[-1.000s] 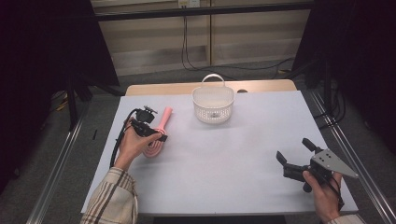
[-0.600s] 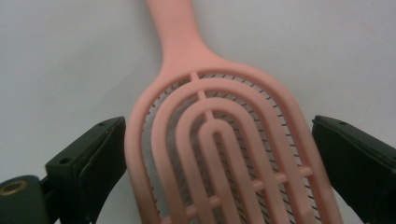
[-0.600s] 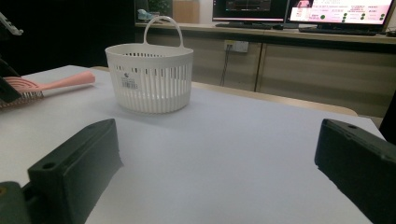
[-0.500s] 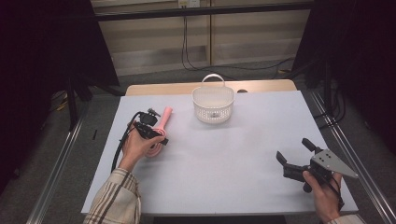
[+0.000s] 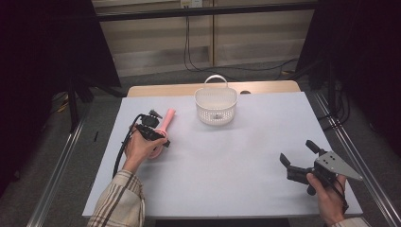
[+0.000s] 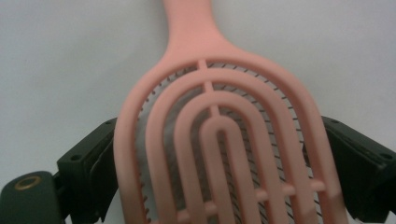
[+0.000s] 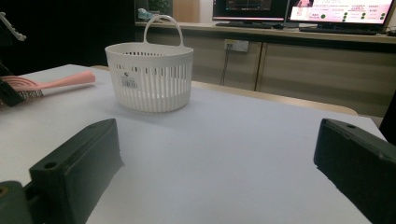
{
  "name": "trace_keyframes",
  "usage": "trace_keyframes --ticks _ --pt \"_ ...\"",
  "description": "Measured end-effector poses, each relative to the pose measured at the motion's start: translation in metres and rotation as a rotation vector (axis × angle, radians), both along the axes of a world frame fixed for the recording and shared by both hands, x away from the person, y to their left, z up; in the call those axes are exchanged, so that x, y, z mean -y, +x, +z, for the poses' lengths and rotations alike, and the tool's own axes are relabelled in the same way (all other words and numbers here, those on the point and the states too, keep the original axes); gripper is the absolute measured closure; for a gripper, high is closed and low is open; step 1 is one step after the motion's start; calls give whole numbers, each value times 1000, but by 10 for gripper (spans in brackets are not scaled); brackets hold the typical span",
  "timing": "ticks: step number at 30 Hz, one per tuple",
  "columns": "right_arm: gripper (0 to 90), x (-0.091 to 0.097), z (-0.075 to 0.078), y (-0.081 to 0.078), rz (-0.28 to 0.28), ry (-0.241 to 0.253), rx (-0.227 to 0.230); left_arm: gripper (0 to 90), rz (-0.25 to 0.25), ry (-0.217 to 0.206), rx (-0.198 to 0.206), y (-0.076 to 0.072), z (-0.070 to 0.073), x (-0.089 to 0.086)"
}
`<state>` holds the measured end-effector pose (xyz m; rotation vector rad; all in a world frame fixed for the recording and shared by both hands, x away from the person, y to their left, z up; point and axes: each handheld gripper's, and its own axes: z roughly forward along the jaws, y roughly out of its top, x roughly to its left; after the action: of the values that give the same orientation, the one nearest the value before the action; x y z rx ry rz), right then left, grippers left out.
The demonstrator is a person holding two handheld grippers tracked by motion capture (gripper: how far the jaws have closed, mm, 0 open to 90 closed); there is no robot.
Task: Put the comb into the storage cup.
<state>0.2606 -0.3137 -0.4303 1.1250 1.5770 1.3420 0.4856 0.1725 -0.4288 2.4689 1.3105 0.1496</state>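
While my left hand (image 5: 142,146) lies low on the table (image 5: 246,189) near its left edge, wrist bent and checked sleeve (image 5: 118,203) trailing back toward the near left corner, my left gripper (image 6: 219,154) points away from me along the pink hairbrush (image 5: 163,127). The brush lies flat on the white surface, its handle aimed at the far edge and its slotted head nearest me. In the left gripper view my two black jaws stand on either side of that head, and they have just been closing in on it with the brush between them. Both sit tight against the pink rim, but I cannot tell whether the pads are pressing yet.

My right hand (image 5: 328,196) rests close to the near right corner, fist wrapped around the handle, the grey plate (image 5: 338,165) tipped toward the right edge. My right gripper (image 5: 298,153) points inward across the table toward the far left, held low and nearly level. Its jaws are spread wide with nothing but bare surface between them.

The white basket (image 5: 216,105) stands upright near the middle of the far edge, handle raised, well apart from both my hands. The brush's handle tip lies to the left of it, not touching.
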Motion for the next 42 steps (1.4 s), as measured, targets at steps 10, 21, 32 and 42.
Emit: trace_keyframes --ticks 10,21,32,42 --pt "0 0 0 0 2 -3 -2 143 7 15 -13 -2 -1 2" --pt "0 -1 0 0 7 -4 -2 163 -8 52 14 -4 -2 4" --pt "0 0 0 0 7 -6 -2 171 -5 55 7 -4 -2 5" --pt "0 -1 0 0 5 -7 -4 191 5 60 9 -4 0 4"
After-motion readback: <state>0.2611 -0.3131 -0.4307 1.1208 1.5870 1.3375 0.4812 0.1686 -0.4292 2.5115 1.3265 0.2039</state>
